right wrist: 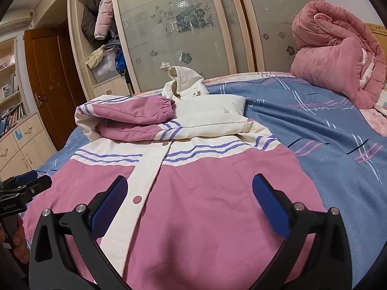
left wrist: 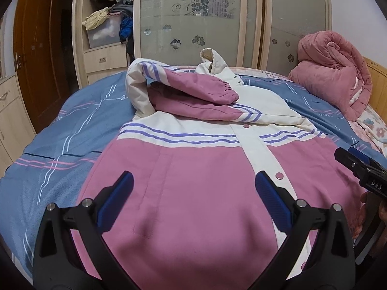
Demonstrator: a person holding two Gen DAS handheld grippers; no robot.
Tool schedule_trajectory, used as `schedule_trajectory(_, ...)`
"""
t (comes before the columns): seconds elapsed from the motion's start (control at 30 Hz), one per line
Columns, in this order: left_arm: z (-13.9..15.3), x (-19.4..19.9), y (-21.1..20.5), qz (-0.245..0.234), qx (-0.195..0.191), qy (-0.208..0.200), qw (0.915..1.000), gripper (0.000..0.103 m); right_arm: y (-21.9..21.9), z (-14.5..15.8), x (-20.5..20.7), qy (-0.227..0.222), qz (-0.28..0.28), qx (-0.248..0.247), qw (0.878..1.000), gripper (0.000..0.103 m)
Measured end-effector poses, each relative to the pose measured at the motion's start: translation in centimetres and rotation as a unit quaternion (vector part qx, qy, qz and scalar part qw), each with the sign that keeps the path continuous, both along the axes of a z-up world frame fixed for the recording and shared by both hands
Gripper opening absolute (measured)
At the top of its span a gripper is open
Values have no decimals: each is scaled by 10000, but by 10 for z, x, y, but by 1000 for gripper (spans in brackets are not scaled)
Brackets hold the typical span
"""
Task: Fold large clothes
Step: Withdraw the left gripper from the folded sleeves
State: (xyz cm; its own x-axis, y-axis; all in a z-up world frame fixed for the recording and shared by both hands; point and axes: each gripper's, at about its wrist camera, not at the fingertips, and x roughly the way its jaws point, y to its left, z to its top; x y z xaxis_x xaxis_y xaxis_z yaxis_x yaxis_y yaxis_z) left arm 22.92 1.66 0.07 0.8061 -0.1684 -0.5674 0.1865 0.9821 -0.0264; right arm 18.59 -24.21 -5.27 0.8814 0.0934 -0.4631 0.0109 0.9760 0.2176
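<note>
A pink and cream jacket (left wrist: 193,169) with purple stripes lies front-up on the blue bedspread (left wrist: 60,130), its hood at the far end. Both sleeves are folded across the chest; the pink sleeve (left wrist: 193,89) lies on top. My left gripper (left wrist: 193,183) hovers open above the jacket's lower left panel, nothing between its blue pads. In the right wrist view the same jacket (right wrist: 193,193) fills the foreground, and my right gripper (right wrist: 189,186) hangs open over its lower right panel. Each gripper shows at the edge of the other's view: the right gripper (left wrist: 362,169), the left gripper (right wrist: 21,188).
A rolled pink quilt (left wrist: 333,72) sits at the bed's far right by the wooden headboard. Behind the bed stands a wardrobe with frosted sliding doors (left wrist: 188,17) and an open section stuffed with clothes (left wrist: 108,12). A brown door (left wrist: 36,48) is at the left.
</note>
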Motion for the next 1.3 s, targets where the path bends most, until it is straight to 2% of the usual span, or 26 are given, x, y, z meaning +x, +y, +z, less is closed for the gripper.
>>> schedule_trajectory(0.63,-4,1,-8,-167,-60,51,9998,101,-4,-2,0,90,4,178,9998,102)
schedule_trajectory(1.0,4,1,-8,-323,-313,-8,9990,101,-12,-6,1,100,-129,272,9995,102)
schedule_trajectory(1.2,9,0,-9,-335,-372,-55,9987,101,-17,-2,3,149,-58,641,9978,102)
schedule_trajectory(1.3,9,1,-7,-303,-403,-24,9987,101,-22,11,13,148,79,1216,9924,102)
